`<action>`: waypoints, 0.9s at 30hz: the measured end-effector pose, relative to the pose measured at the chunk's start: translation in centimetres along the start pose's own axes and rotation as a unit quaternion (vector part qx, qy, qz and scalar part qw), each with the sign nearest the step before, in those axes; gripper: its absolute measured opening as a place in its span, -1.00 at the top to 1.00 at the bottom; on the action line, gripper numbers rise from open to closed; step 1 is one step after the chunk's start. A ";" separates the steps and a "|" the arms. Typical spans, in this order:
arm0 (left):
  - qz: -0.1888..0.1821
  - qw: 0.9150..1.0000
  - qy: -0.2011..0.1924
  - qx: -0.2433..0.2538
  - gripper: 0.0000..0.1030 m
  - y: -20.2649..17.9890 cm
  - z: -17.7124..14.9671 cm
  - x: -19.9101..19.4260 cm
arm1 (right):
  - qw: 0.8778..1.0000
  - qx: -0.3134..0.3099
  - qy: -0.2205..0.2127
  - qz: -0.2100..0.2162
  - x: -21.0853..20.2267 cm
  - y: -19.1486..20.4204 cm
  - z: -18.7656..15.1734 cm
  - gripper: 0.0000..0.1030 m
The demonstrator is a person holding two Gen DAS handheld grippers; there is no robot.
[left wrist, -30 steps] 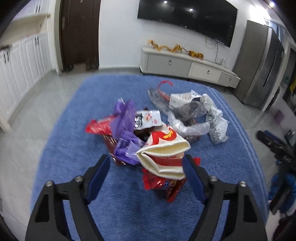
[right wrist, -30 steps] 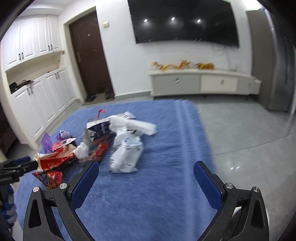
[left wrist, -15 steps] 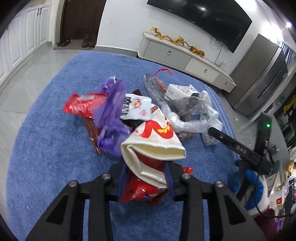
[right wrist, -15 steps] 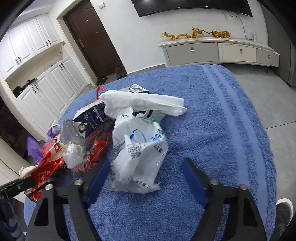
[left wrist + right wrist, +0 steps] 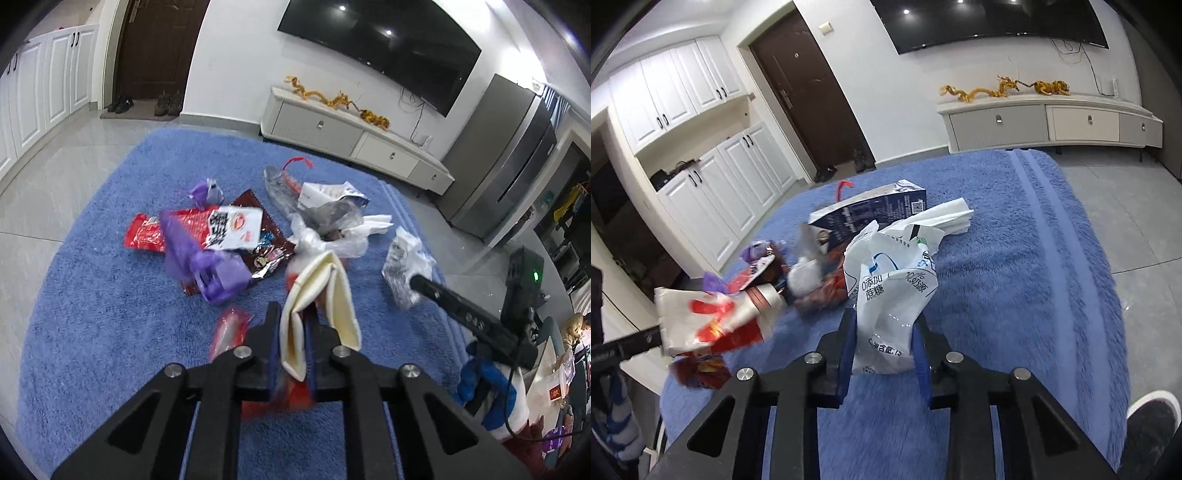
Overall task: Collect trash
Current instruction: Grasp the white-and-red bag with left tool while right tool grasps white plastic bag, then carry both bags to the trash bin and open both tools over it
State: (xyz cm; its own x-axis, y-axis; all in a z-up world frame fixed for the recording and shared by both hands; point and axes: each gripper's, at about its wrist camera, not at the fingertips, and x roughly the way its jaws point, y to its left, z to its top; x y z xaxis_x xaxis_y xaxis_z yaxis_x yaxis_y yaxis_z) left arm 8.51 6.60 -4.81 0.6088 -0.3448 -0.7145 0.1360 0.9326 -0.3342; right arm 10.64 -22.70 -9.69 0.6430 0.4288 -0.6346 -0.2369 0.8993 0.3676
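Blue rug on a tiled floor carries scattered wrappers. Left gripper — fingers clenched on the cream-and-red paper bag, raised off the rug. Right gripper — fingers grasping the white plastic bag, near rug level.

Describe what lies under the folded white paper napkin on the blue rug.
The folded white paper napkin rests on a white plastic bag with blue print, which the right gripper grips. Behind it lies a dark blue carton. Anything beneath is hidden.
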 end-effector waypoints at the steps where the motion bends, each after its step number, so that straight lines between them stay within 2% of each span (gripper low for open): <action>1: -0.002 1.000 -0.003 -0.001 0.79 -0.1 0.0 -0.5 | 1.000 0.002 -0.004 0.003 -0.7 0.2 -0.3 0.50; 9: -0.006 1.000 -0.028 0.011 0.80 -1.4 0.1 -3.1 | 0.999 0.012 -0.043 0.016 -6.6 0.2 -2.2 0.51; 16: -0.016 0.998 -0.043 0.039 0.80 -4.2 0.6 -4.5 | 0.996 0.024 -0.086 -0.001 -12.1 -1.2 -4.2 0.51; 22: -0.058 0.993 -0.033 0.097 0.80 -10.7 1.4 -3.5 | 0.989 0.055 -0.119 -0.062 -17.0 -5.1 -7.2 0.51; 27: -0.110 0.980 -0.002 0.167 0.80 -18.9 1.1 -0.2 | 0.976 0.117 -0.133 -0.129 -21.0 -10.5 -10.5 0.51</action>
State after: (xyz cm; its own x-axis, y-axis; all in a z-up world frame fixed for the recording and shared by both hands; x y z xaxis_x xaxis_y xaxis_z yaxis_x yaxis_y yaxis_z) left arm 6.67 -10.83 2.29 0.5388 -0.5412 -0.6456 0.5115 0.8191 -0.2597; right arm -8.03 -40.24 -7.36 0.8331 0.1248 -0.5388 0.1105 0.9170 0.3834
